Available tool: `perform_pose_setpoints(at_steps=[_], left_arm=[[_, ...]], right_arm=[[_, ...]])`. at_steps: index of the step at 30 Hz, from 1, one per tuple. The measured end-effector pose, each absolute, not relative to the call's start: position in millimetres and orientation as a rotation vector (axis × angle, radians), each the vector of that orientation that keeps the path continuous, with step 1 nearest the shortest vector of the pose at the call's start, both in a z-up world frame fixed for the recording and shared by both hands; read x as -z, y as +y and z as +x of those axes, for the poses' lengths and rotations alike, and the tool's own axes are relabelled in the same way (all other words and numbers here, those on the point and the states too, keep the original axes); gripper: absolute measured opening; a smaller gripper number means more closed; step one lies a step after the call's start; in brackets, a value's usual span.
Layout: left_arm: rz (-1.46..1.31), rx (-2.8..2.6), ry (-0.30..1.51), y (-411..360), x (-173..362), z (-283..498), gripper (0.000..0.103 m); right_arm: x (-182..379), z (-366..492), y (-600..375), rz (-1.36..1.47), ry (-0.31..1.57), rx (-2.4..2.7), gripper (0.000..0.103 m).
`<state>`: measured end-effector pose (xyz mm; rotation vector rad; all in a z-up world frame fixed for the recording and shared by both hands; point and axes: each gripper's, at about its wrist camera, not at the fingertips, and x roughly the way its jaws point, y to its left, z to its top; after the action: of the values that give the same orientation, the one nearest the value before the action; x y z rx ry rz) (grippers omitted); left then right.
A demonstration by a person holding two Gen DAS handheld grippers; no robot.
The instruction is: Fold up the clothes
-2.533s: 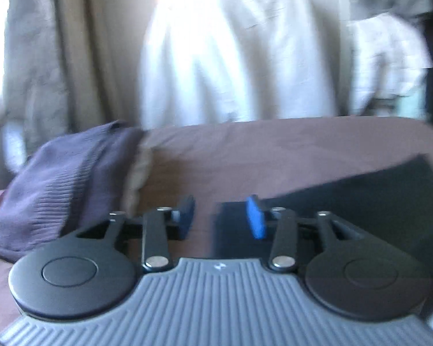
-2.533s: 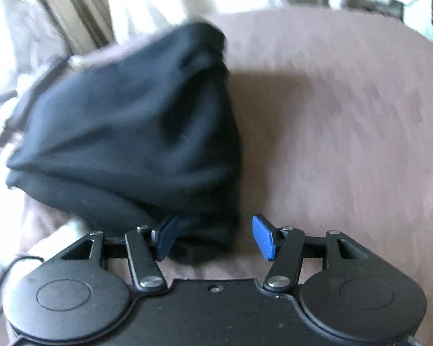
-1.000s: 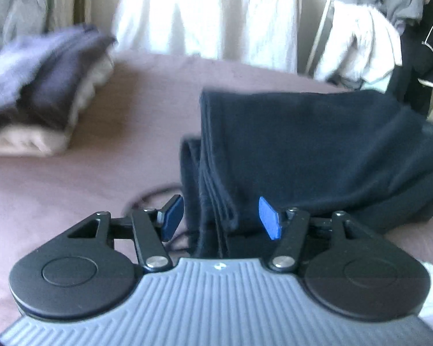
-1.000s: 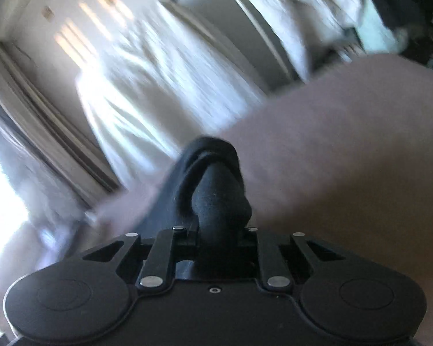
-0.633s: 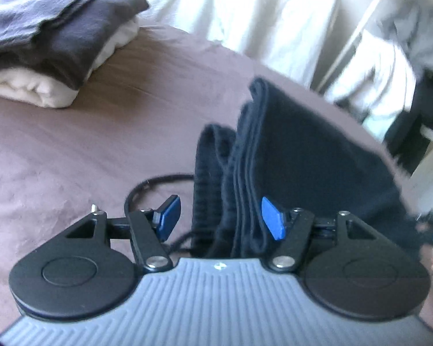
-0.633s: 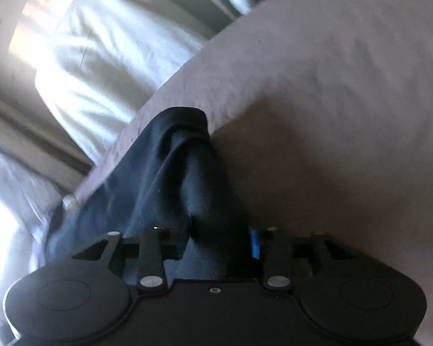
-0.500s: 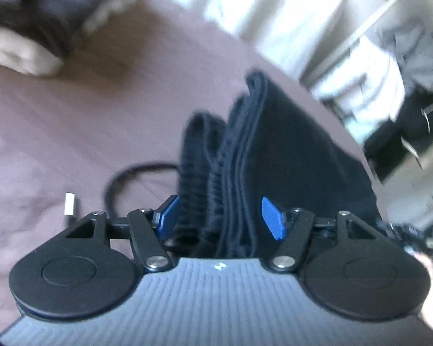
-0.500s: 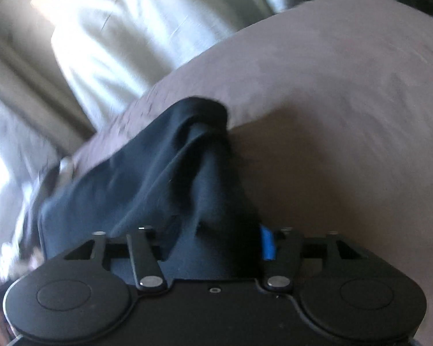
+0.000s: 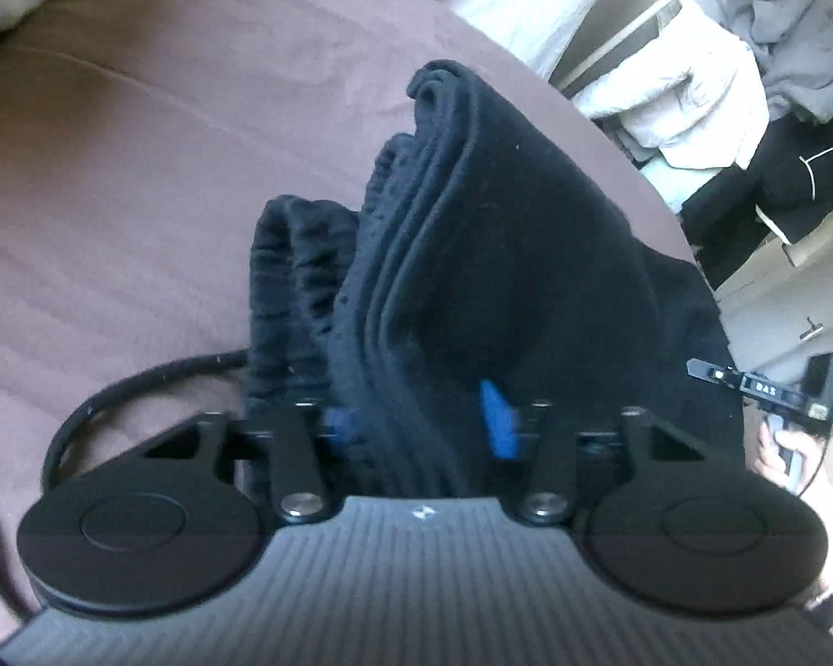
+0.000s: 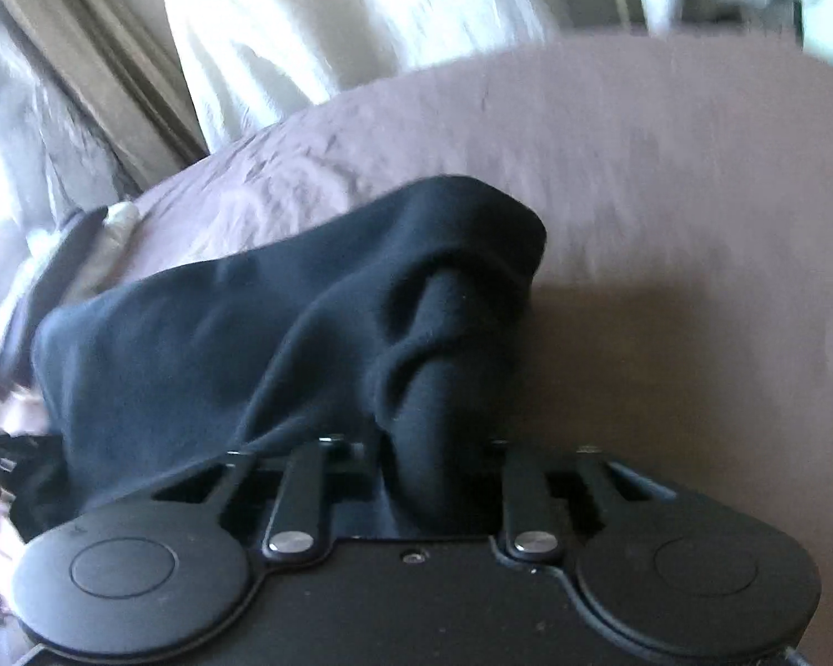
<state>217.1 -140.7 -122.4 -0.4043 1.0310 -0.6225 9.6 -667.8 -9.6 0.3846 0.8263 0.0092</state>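
A folded black garment [image 9: 505, 255] lies on the brown bedspread [image 9: 139, 177], its stacked edges and ribbed waistband facing the left wrist camera. My left gripper [image 9: 416, 427] has closed its blue pads on the thick stack of layers. In the right wrist view the same black garment [image 10: 283, 322] stretches to the left, and my right gripper [image 10: 433, 477] is shut on a bunched fold at its other end. Its pads are hidden by the cloth.
A black cord [image 9: 116, 394] loops on the bedspread left of the left gripper. White and grey clothes [image 9: 694, 83] hang at the back right. Pale curtains [image 10: 305, 28] hang behind the bed. Folded clothes [image 10: 78, 244] lie at the far left.
My left gripper has closed from open onto the garment's stacked edge. My right gripper stays shut on its fold, and its view has swung down towards the bed.
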Motion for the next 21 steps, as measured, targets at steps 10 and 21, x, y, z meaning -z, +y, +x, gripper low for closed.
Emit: perform_pose_setpoints(at_steps=[10, 21], left_arm=[[-0.175, 0.613, 0.698, -156, 31, 141, 0.026], [-0.231, 0.372, 0.527, -14, -52, 93, 0.026]], right_arm=[[-113, -32, -570, 0.097, 0.564, 0.044, 0.017], [-190, 30, -436, -0.085, 0.416, -0.071, 0.016]])
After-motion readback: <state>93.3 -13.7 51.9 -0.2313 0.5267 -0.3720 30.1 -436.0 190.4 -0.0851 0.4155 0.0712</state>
